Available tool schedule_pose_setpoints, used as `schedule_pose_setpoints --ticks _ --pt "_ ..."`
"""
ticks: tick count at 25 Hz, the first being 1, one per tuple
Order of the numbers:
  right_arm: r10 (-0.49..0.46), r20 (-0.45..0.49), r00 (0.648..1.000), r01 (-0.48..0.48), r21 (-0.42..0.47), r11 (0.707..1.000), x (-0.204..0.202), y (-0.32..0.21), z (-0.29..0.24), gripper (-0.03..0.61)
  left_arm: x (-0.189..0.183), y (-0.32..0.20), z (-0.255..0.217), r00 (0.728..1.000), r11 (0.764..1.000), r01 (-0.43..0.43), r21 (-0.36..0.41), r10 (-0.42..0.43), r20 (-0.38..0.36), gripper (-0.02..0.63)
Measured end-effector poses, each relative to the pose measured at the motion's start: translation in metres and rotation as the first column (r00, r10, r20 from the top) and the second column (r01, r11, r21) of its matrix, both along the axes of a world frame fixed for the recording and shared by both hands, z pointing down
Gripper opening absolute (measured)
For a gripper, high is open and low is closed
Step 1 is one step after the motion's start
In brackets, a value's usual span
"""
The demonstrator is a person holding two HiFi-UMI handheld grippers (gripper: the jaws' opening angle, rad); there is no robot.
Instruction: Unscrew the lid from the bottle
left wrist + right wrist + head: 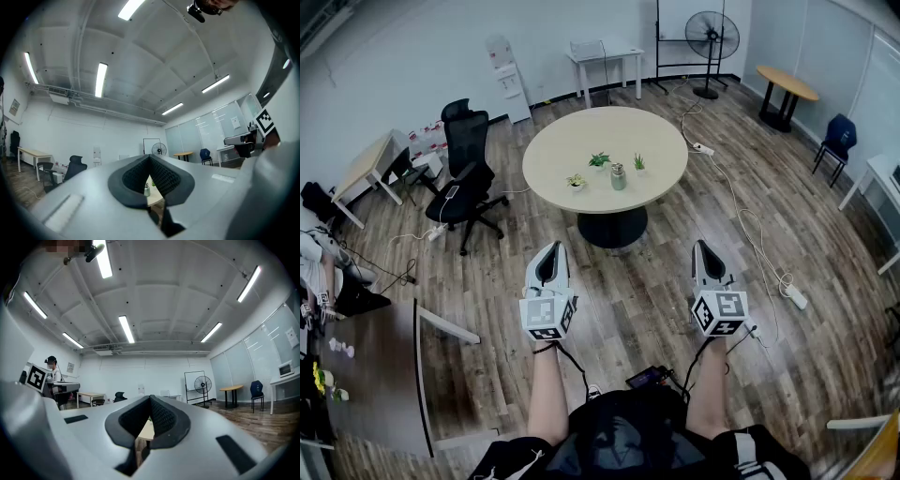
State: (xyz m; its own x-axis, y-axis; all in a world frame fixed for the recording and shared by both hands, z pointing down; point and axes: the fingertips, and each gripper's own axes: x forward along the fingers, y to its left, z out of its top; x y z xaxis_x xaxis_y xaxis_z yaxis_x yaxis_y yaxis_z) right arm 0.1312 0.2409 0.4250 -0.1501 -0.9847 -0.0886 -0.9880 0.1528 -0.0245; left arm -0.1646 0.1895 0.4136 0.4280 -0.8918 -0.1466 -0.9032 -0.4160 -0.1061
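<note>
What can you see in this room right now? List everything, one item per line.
round table: 1, beige, middle of the room
bottle: 1, grey-green, on the round table
potted plants: 3, green, on the round table around the bottle
office chair: 1, black, left of the round table
standing fan: 1, black, by the far wall
white table: 1, white, by the far wall
small round table: 1, wooden top, far right
blue chair: 1, blue, right side
power strips: 2, white, on the floor right of the round table
left tool: 1, grey, shut and empty, short of the round table
right tool: 1, grey, shut and empty, beside the left tool
</note>
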Motion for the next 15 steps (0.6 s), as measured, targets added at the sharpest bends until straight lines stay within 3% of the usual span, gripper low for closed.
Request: schedule_pose_setpoints --ticks 15 --pt "-0.011 0.007 1.0 0.011 -0.009 1.0 0.011 -0.005 0.005 0.003 0.019 0.0 0.006 1.0 1.0 0.008 -0.021 -0.007 0.023 0.002"
